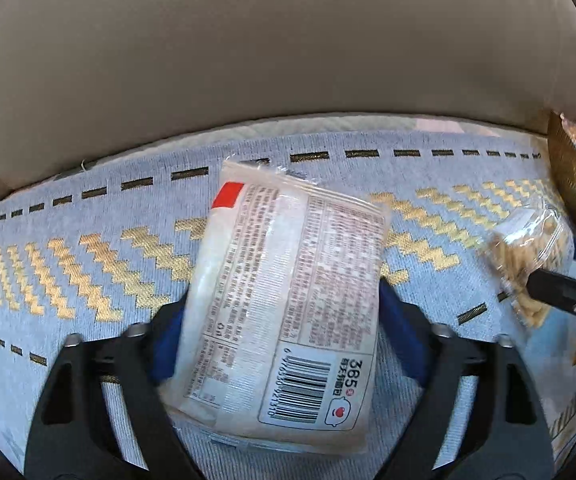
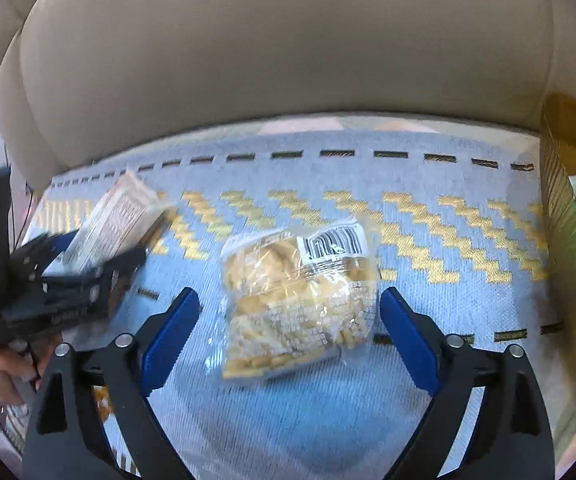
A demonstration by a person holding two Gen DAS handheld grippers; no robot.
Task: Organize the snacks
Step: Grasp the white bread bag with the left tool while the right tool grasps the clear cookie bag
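Blue-padded left tongs (image 1: 279, 320) clamp a white bread packet (image 1: 288, 296), back label and barcode facing up, above a pale blue cloth (image 1: 87, 280) with gold zigzags. The right tongs (image 2: 290, 332) stand wide apart around a clear bag of yellow snacks (image 2: 300, 300); whether the pads touch it is unclear. Farther right stands a gold ribbed basket (image 2: 568, 232) holding other packets, before a beige sofa back (image 2: 288, 48).

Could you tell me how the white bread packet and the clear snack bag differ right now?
The white bread packet is opaque and printed with text; the clear snack bag shows its yellowish pieces. The packet is gripped by the left gripper; the bag sits between the right gripper's open fingers, ungripped. Both carry barcodes.
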